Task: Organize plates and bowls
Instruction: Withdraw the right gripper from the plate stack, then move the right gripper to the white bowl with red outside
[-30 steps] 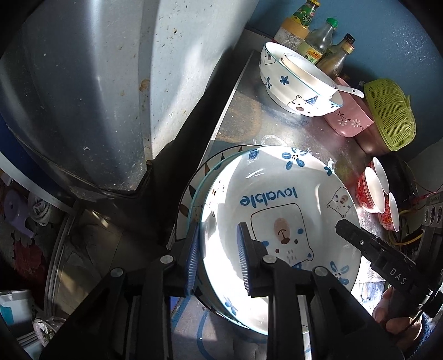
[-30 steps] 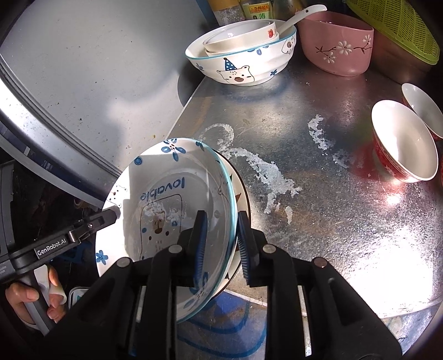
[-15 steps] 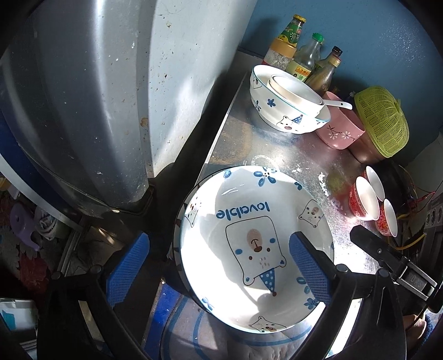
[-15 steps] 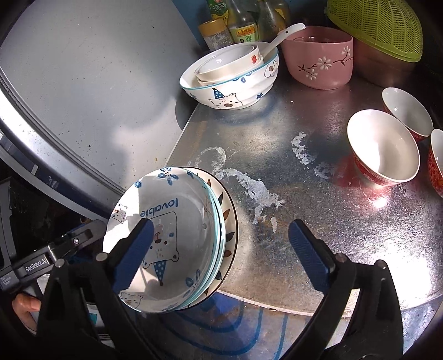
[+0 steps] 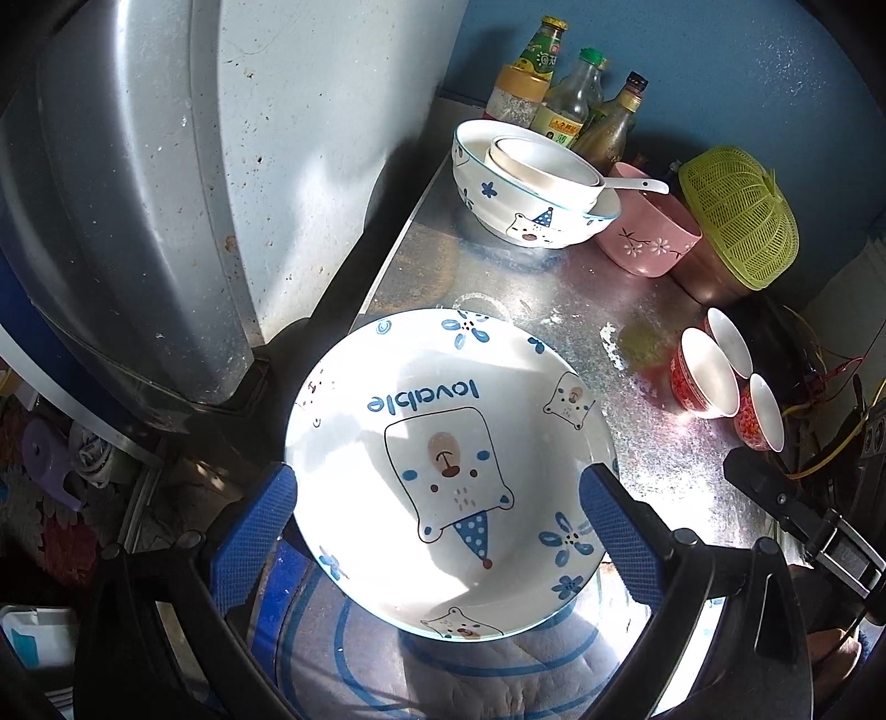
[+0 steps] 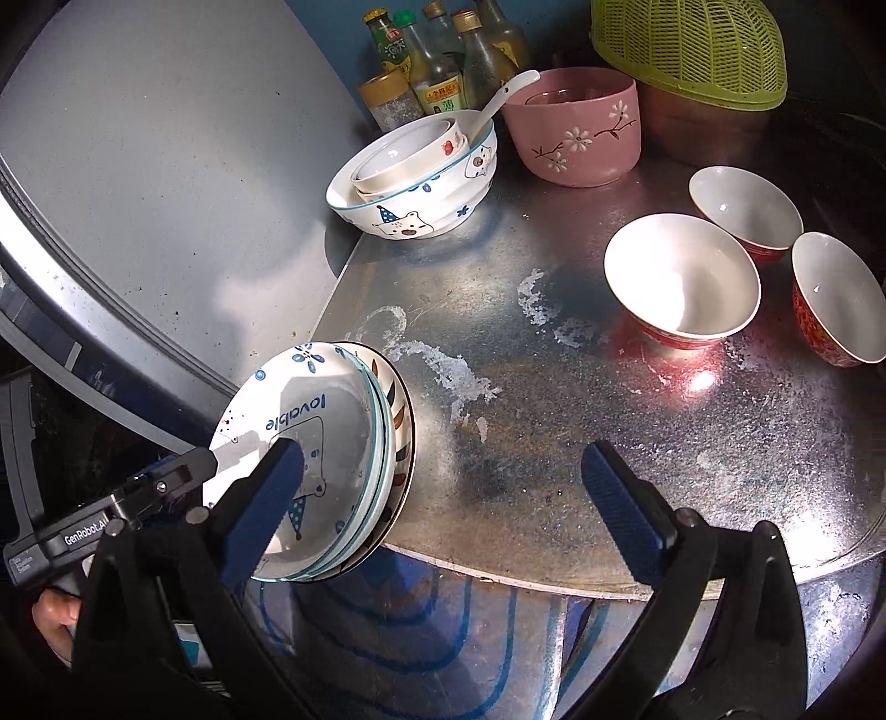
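A white bear plate (image 5: pixel 443 443) marked "lovable" lies on top of a stack of plates (image 6: pixel 400 421) at the near left corner of the metal table (image 6: pixel 554 415). My left gripper (image 5: pixel 437 476) hovers over this plate, open wide, its blue pads clear of the rim on both sides. My right gripper (image 6: pixel 443 459) is also open wide, above the table's front edge, with its left pad in front of the stack and nothing between the fingers. A bear bowl (image 6: pixel 432 205) with a small white bowl nested inside stands at the back.
Three red bowls (image 6: pixel 681 277) stand on the right. A pink bowl (image 6: pixel 581 133) with a spoon (image 6: pixel 504 94), a green basket (image 6: pixel 686 50) and several bottles (image 6: pixel 426 72) line the back. A grey appliance (image 5: pixel 138 194) borders the table's left side.
Both grippers were shut on the bear plate's rim a second ago. They have let go, opened wide and drawn back and up, leaving the plate on the stack.
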`<state>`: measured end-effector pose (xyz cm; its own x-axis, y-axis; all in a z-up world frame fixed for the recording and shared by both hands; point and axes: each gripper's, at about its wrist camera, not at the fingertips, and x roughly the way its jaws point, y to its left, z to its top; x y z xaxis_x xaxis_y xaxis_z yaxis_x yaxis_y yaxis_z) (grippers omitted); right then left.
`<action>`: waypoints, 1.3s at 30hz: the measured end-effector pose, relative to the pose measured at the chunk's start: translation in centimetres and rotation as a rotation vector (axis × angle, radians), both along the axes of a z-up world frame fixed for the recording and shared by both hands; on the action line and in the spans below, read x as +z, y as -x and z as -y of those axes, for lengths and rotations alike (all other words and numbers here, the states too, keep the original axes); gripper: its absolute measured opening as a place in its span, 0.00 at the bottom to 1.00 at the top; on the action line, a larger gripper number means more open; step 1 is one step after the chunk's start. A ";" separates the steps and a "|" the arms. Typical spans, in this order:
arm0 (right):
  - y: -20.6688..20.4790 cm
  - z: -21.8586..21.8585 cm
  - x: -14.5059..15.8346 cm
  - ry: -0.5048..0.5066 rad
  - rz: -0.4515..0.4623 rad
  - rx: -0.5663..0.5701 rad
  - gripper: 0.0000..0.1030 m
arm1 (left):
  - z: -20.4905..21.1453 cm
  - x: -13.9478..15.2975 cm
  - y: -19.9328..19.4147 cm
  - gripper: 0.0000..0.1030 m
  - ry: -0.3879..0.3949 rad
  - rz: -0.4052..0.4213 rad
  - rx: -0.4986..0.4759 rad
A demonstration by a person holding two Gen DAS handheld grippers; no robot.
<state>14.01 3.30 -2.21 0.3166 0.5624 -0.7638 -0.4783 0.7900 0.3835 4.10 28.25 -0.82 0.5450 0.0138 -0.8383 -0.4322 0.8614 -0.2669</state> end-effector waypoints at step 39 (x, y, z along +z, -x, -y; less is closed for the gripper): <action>-1.5 20.6 1.8 -0.084 0.024 -0.276 0.99 | 17.6 2.2 -6.5 0.99 -0.036 0.024 -0.227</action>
<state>15.47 -17.27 -0.42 0.4841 0.5134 -0.7086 -0.2598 0.8576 0.4439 10.55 10.66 1.34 0.5573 -0.0817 -0.8263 -0.2203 0.9449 -0.2420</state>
